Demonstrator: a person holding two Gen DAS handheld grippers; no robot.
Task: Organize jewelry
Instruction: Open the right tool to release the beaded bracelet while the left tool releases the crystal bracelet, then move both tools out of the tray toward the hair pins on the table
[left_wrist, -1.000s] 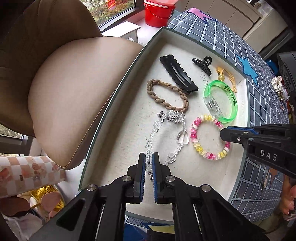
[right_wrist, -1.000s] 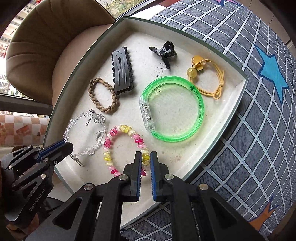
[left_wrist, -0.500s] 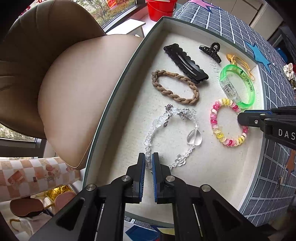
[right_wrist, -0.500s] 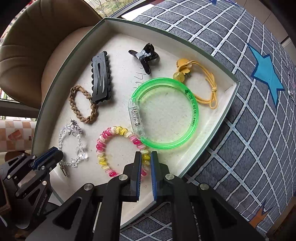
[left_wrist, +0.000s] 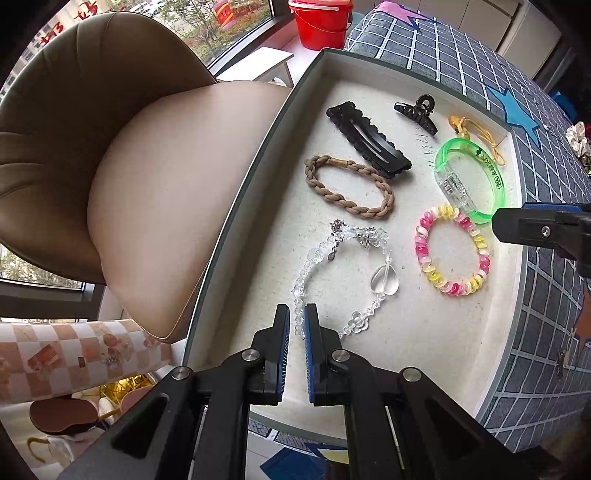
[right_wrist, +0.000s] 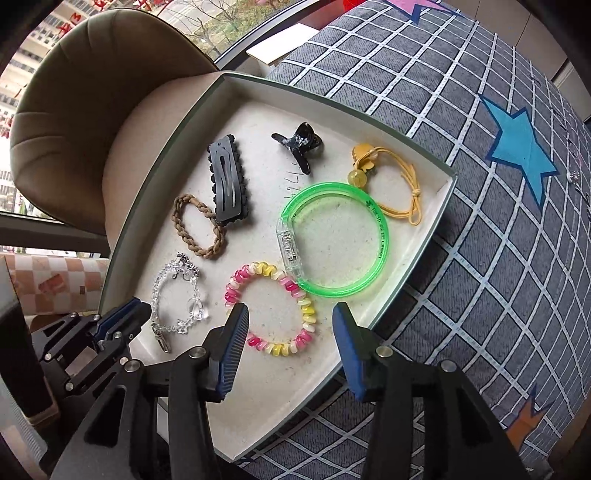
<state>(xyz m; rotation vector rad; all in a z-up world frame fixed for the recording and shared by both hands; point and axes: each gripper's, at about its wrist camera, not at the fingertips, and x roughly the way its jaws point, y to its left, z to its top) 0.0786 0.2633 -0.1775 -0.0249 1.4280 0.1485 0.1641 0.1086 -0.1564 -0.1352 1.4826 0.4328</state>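
Note:
A white tray (left_wrist: 424, 354) (right_wrist: 266, 413) holds several pieces. The clear crystal bracelet (left_wrist: 347, 269) (right_wrist: 177, 291) lies at its near left; my left gripper (left_wrist: 295, 314) is shut on its near strand. The pink-and-yellow bead bracelet (left_wrist: 452, 251) (right_wrist: 273, 306) lies flat. My right gripper (right_wrist: 290, 317) is open above its near side, fingers apart, empty. A green bangle (left_wrist: 471, 173) (right_wrist: 332, 236), a braided brown band (left_wrist: 347, 186) (right_wrist: 197, 225), a black snap clip (left_wrist: 367, 142) (right_wrist: 227, 184), a black claw clip (left_wrist: 417, 110) (right_wrist: 299, 146) and a yellow cord tie (left_wrist: 476, 133) (right_wrist: 388, 177) lie further in.
The tray sits on a grey checked cloth with blue stars (right_wrist: 517, 147). A tan padded chair (left_wrist: 129, 155) stands close against the tray's left rim. A red bucket (left_wrist: 319, 22) is at the far end. A scrunchie (left_wrist: 580, 136) lies on the cloth at right.
My right gripper has opened and released the pink-and-yellow bracelet, which now lies on the tray. My left gripper has stayed shut on the crystal bracelet, which has spread into a loop.

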